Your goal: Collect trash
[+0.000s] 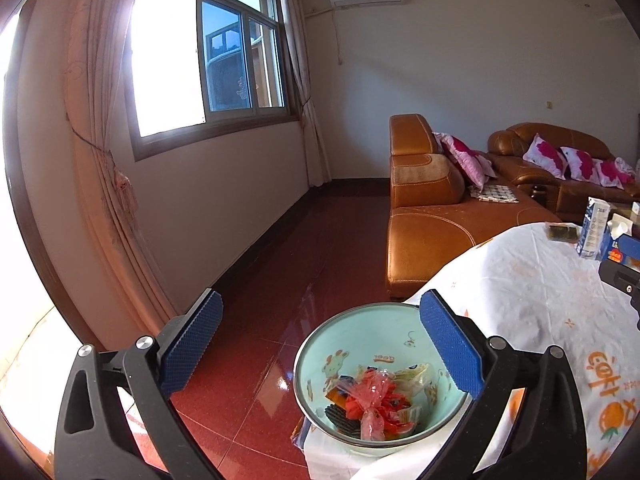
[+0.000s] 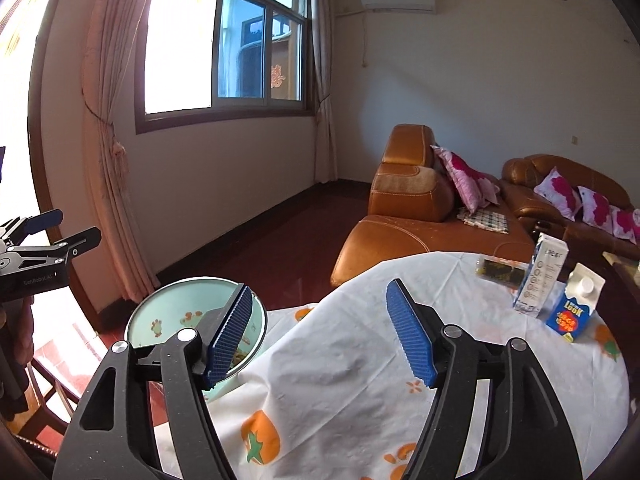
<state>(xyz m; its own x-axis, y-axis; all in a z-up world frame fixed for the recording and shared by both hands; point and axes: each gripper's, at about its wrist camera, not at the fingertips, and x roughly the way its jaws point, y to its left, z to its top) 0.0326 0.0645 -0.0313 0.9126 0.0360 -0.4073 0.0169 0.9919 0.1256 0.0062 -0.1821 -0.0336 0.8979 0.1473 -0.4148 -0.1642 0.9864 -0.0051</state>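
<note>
A mint-green bowl (image 1: 360,336) stands at the near left edge of the round table and holds crumpled wrappers (image 1: 376,404). My left gripper (image 1: 320,344) is open and empty, raised above the bowl. The bowl also shows in the right wrist view (image 2: 172,312), partly hidden by a finger. My right gripper (image 2: 320,332) is open and empty over the tablecloth. On the table's far side stand a white and blue carton (image 2: 540,276) and a blue carton (image 2: 576,308), with a dark snack packet (image 2: 500,270) lying beside them.
The table (image 2: 360,360) has a white cloth with orange fruit prints. A brown leather sofa (image 2: 432,216) with pink cushions stands behind it. The red tiled floor (image 1: 280,264) runs to the left wall under a window.
</note>
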